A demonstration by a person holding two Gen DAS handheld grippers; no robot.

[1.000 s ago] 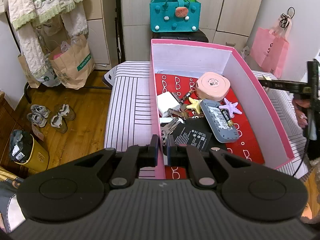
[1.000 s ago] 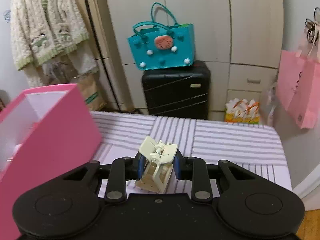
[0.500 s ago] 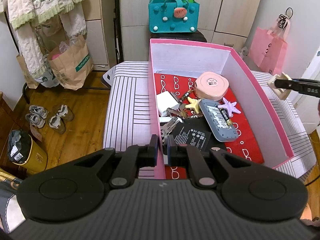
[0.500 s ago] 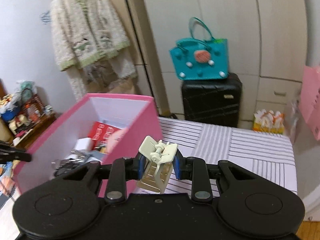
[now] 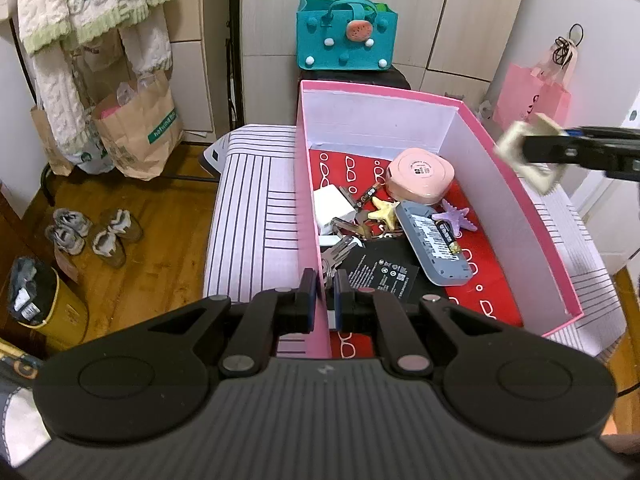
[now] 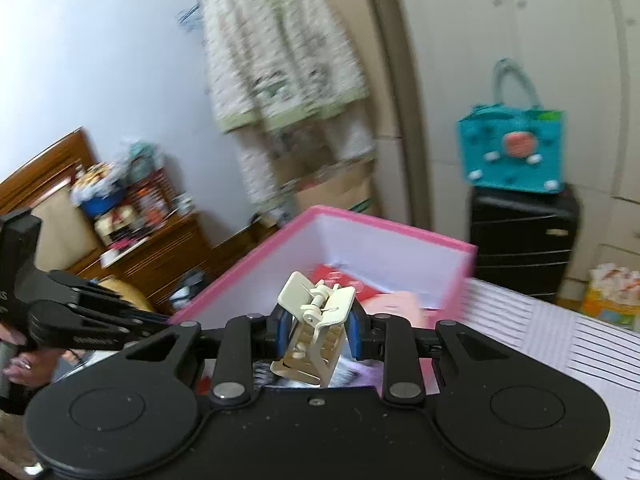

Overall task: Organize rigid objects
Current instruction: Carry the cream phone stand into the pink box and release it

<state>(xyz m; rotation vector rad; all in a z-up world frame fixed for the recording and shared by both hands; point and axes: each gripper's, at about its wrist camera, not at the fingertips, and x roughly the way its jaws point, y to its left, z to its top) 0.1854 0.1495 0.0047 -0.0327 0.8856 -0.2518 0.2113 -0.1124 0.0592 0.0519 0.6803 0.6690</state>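
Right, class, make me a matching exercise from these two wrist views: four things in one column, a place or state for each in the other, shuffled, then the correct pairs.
Things
1. cream plastic hair clip
2. pink cardboard box
3. teal felt handbag
4. grey rectangular device

Places or states
A. on the black suitcase
B. lying inside the box, a battery on it
C. pinched in the right gripper
D. near wall clamped by the left gripper

Pairs: 1-C, 2-D, 3-A, 4-B
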